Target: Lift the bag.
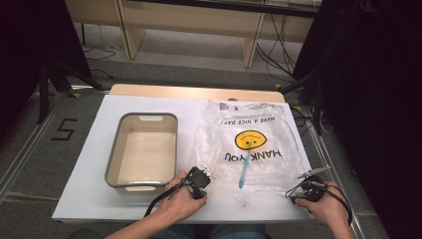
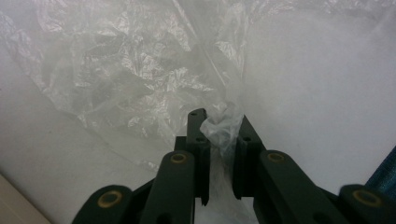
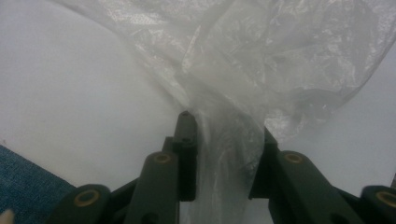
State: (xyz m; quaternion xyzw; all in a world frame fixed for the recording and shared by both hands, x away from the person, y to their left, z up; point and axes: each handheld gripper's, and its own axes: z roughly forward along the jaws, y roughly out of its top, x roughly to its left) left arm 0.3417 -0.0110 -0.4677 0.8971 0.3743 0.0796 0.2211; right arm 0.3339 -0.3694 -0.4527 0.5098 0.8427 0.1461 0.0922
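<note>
Tray [image 1: 115, 158] left — bag [image 1: 263, 169] right, on table [image 1: 84, 199].

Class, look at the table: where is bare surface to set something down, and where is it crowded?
Bare: the white table left of the grey tub, and the strip behind it. Crowded: the right half under the plastic bag, with both grippers at its near corners.

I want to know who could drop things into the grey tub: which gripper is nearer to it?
Left. The left gripper sits just off the grey tub's near right corner; the right gripper is across the plastic bag, far right.
</note>
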